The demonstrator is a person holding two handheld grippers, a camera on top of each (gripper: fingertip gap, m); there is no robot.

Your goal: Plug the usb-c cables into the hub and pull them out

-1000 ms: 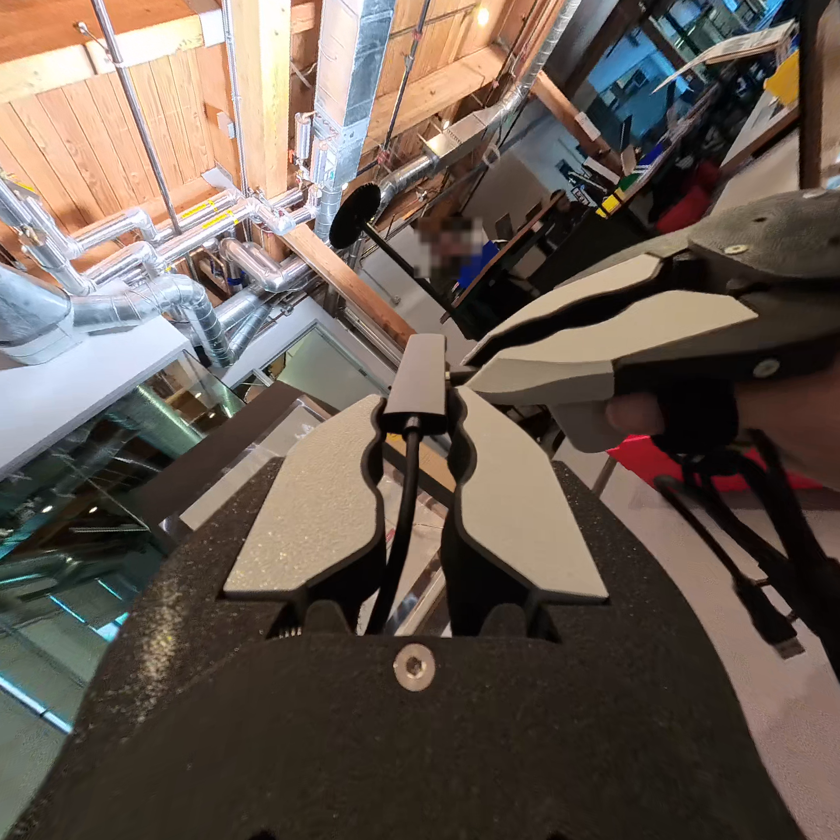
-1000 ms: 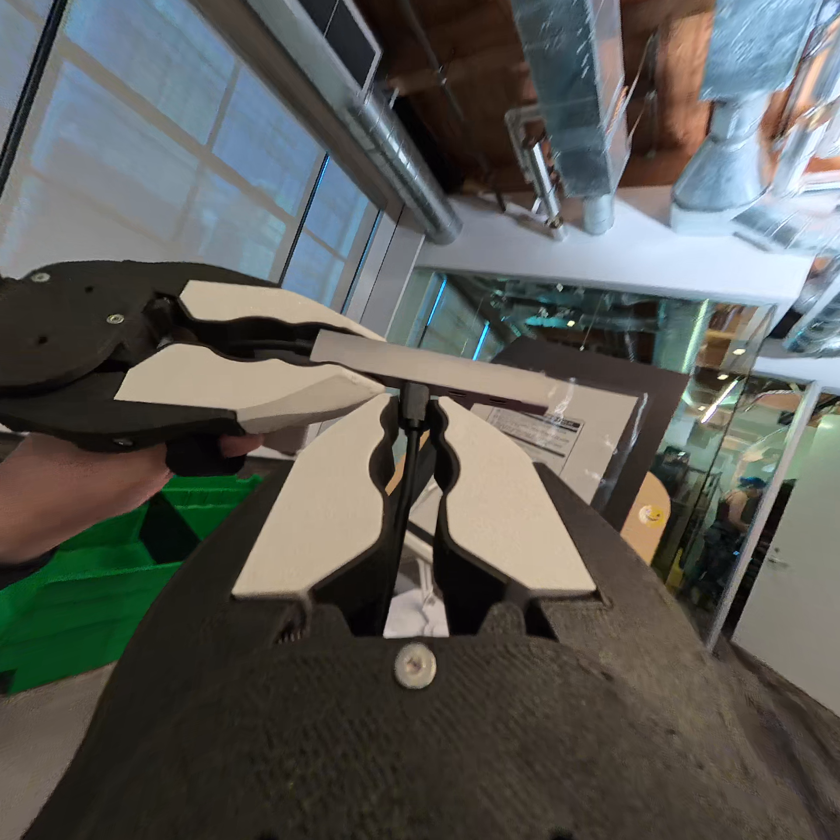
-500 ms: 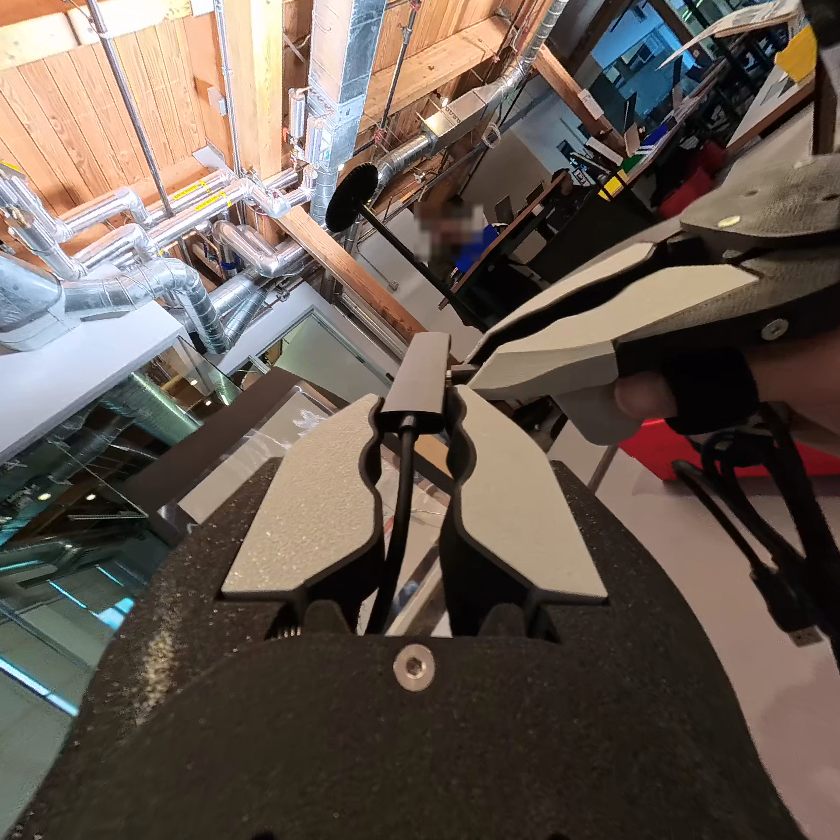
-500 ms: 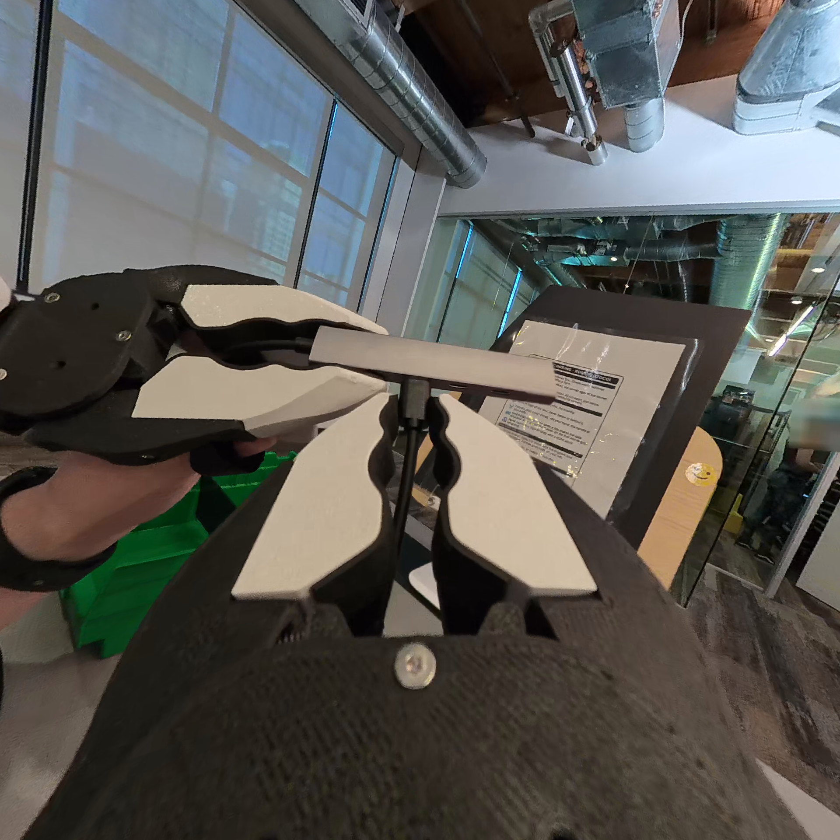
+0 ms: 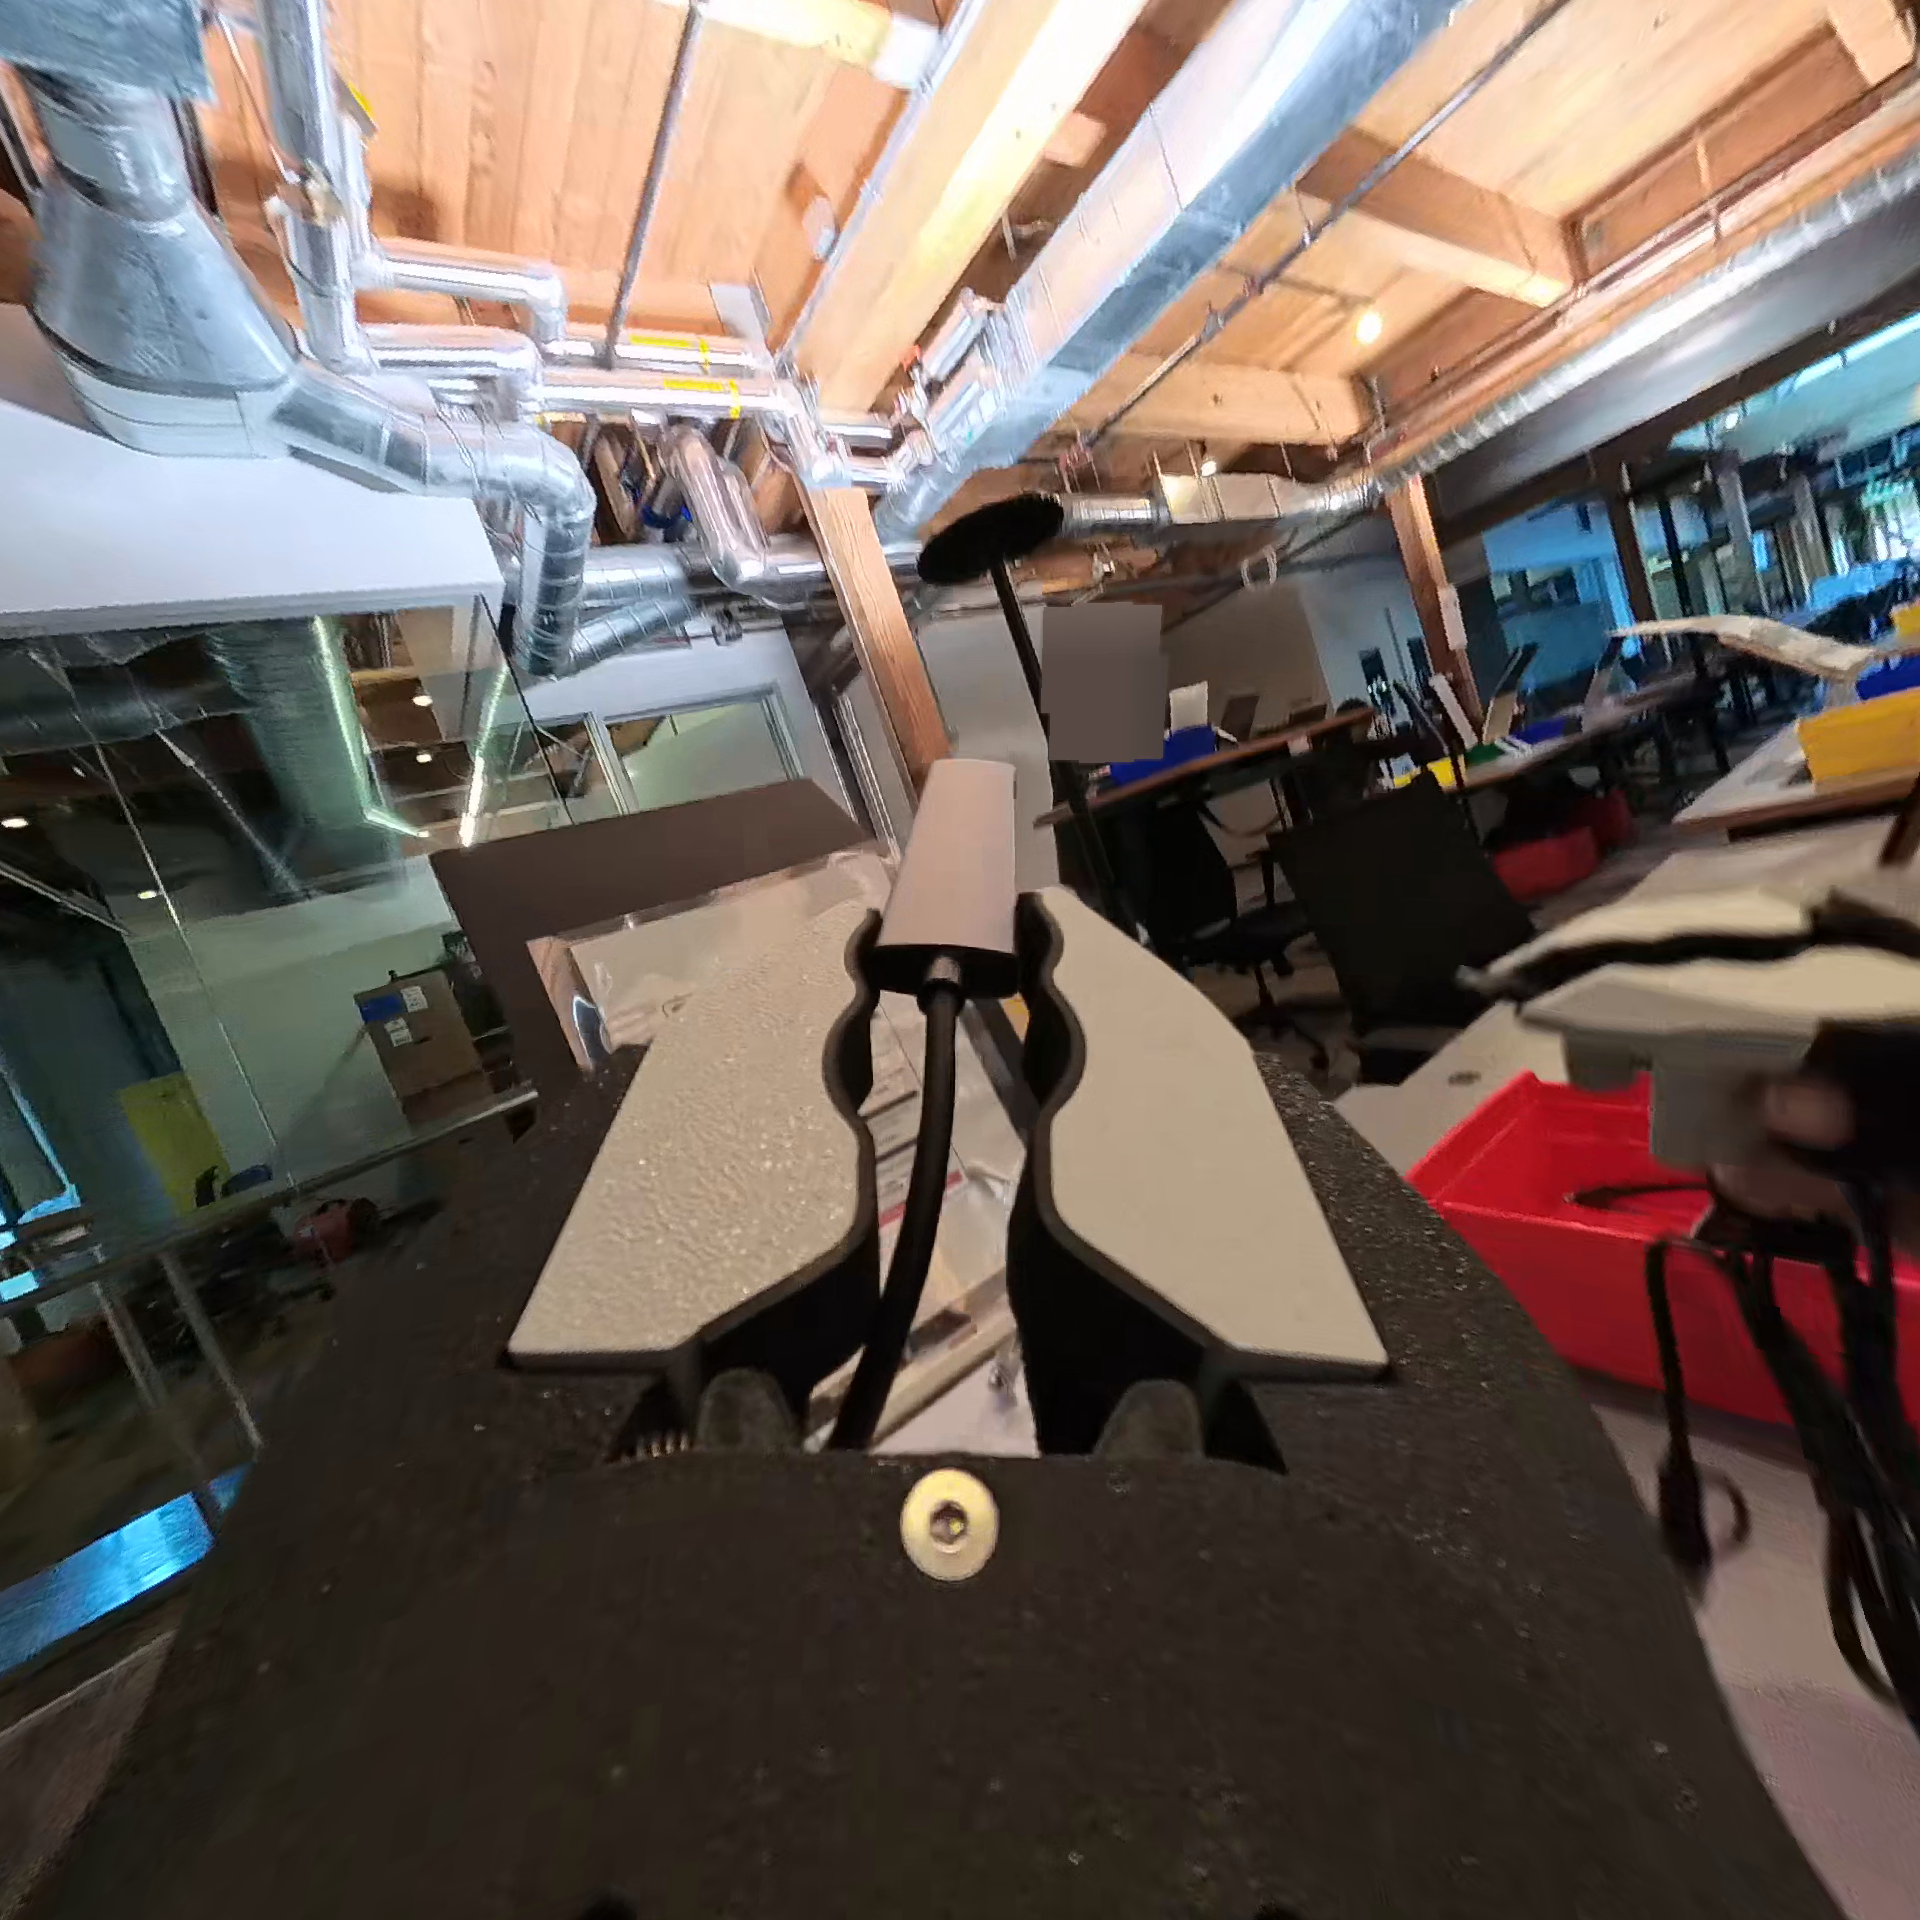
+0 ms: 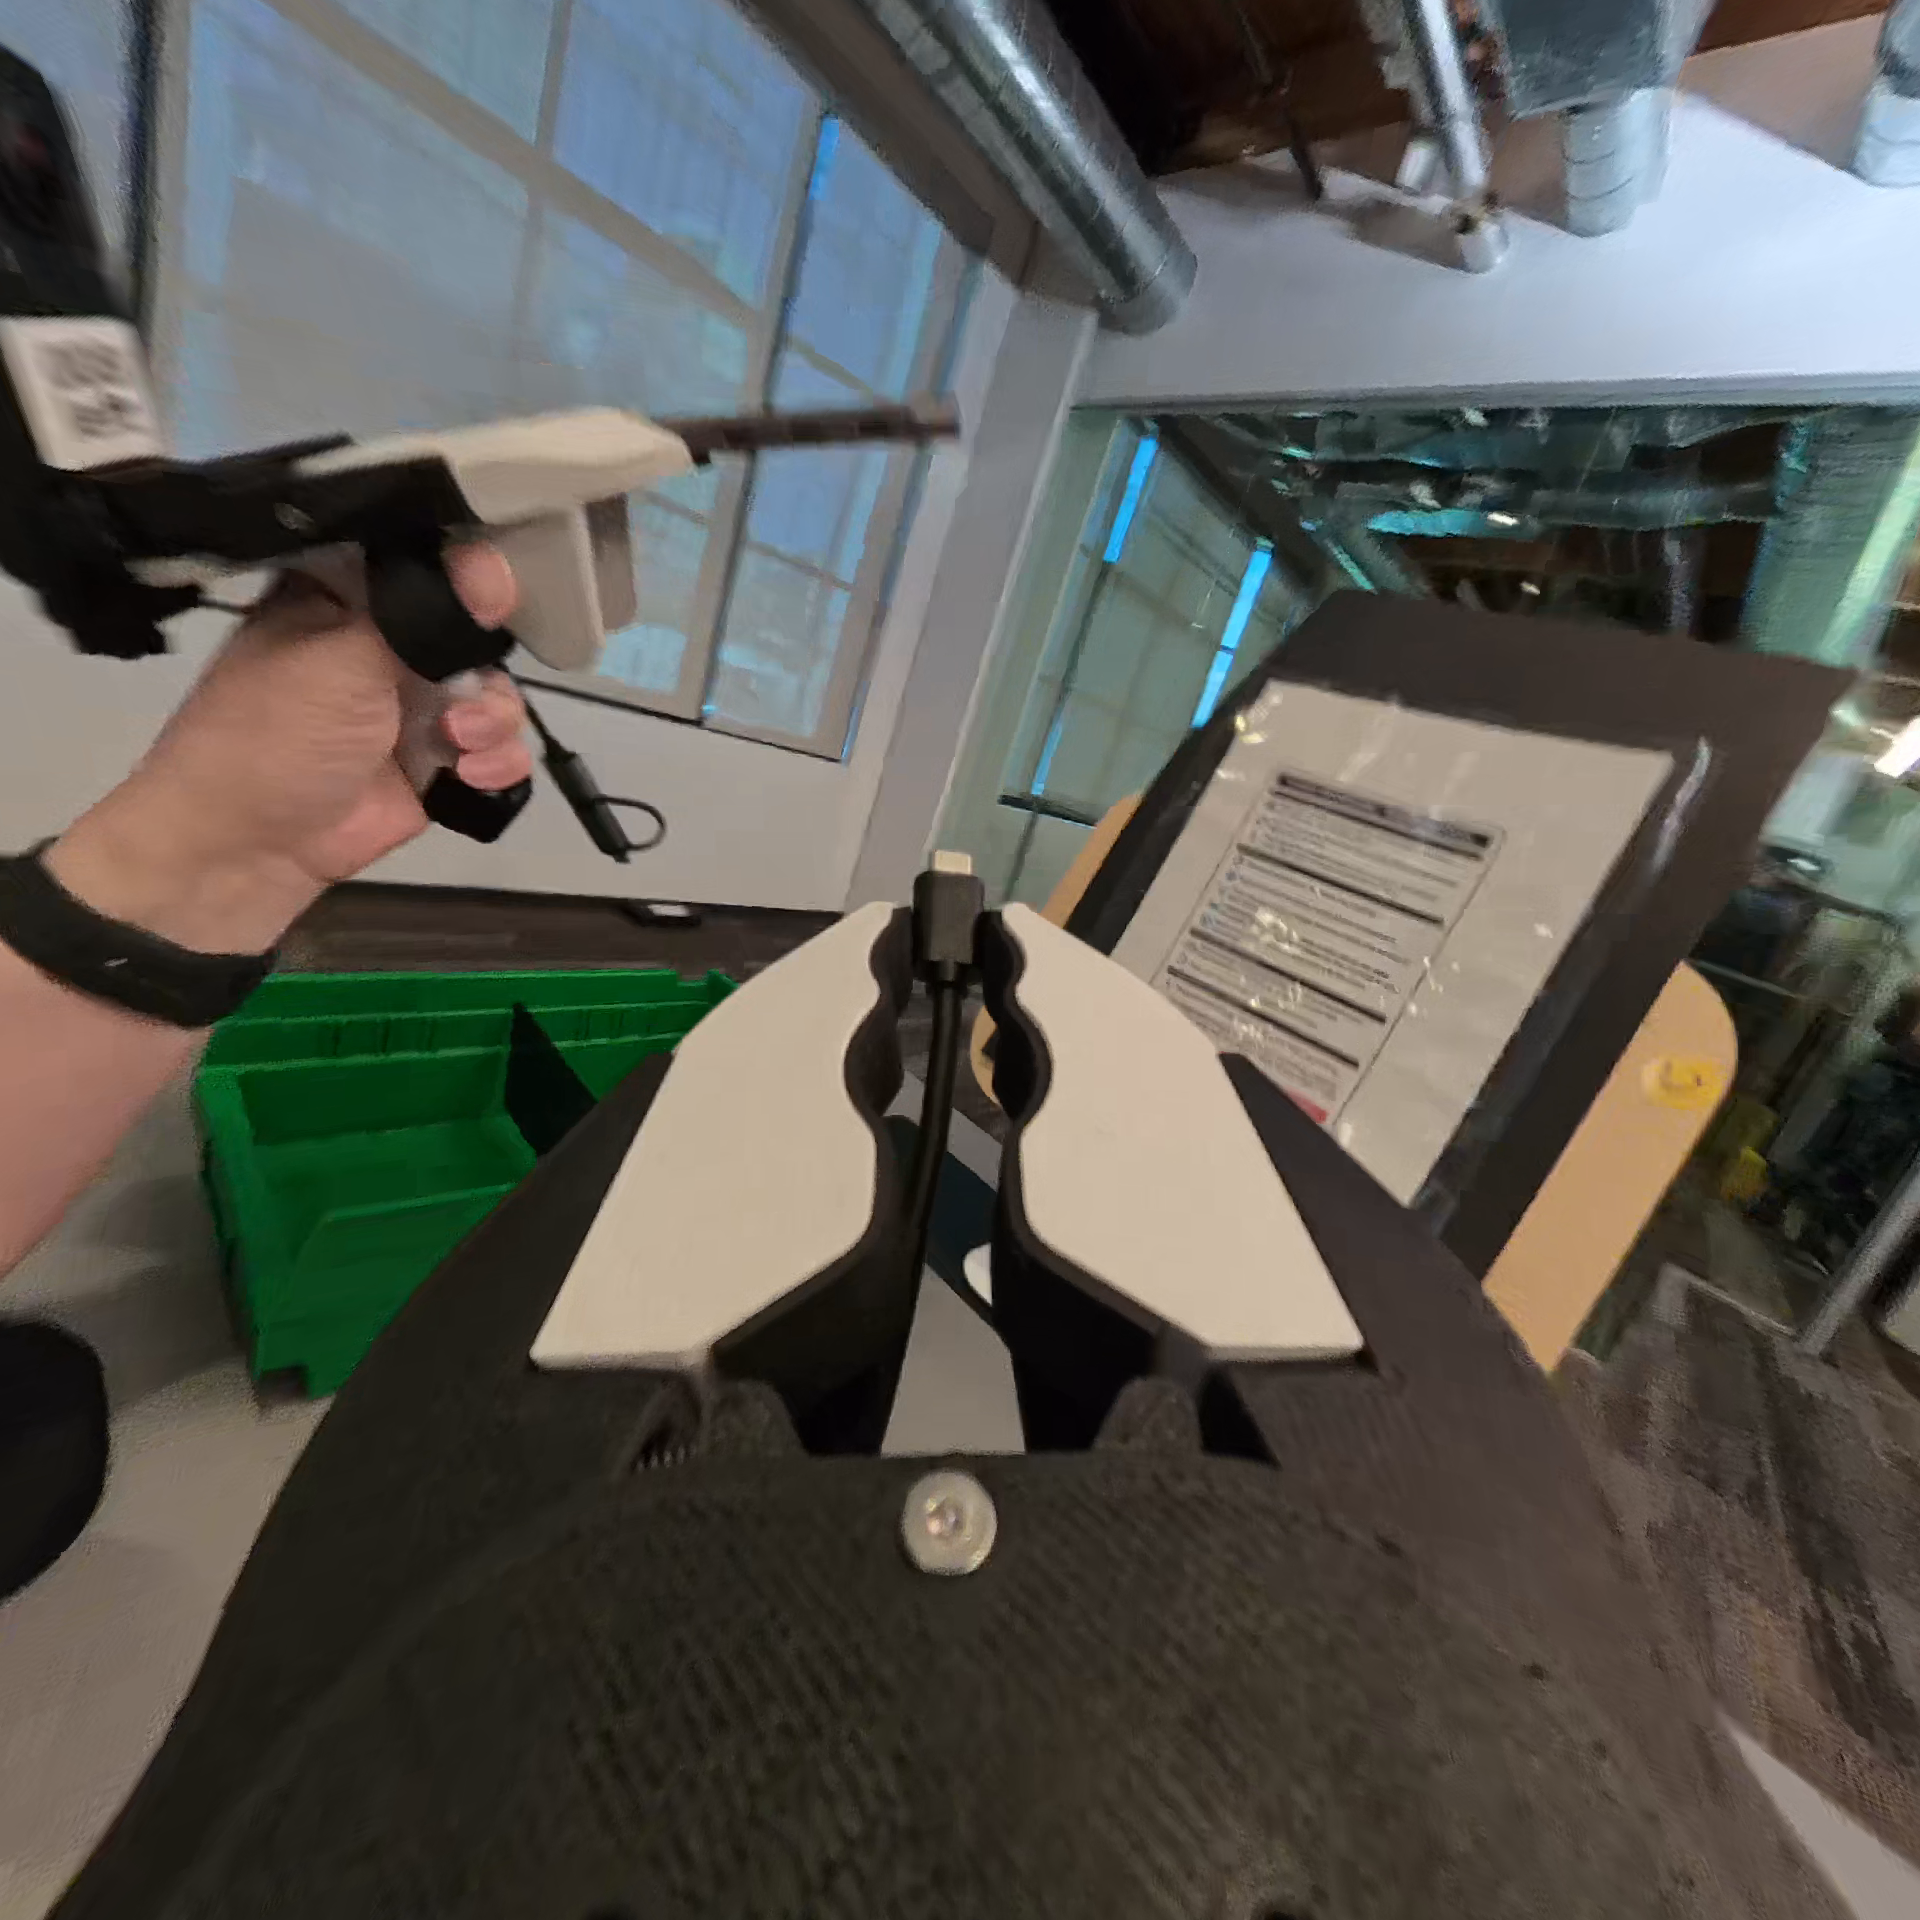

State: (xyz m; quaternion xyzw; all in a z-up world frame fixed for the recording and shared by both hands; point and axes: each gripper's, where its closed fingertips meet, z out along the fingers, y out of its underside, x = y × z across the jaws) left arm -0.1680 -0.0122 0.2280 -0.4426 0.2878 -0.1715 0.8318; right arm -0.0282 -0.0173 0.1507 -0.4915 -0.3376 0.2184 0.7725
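- The left gripper point(image 5: 943, 940) has its jaws clenched on the near end of the hub point(image 5: 961, 860), a slim dark grey bar that sticks out forward past the fingertips.
- The hub's own black lead point(image 5: 914, 1195) runs back from its near end through the gap between the jaws.
- The right gripper point(image 6: 943, 925) has its jaws clenched on the black plug body of a usb-c cable point(image 6: 943, 920); the silver tip stands free just beyond the fingertips, plugged into nothing.
- That cable's cord trails back between the jaws.
- Plug and hub are well apart: in the right wrist view the hub sits up and to the left of the jaws, held by the other gripper in a person's hand point(image 6: 281, 748).
- A green bin point(image 6: 364, 1122) lies to the left of the right jaws, below that hand.
- A red bin point(image 5: 1579, 1174) lies to the right of the left jaws.
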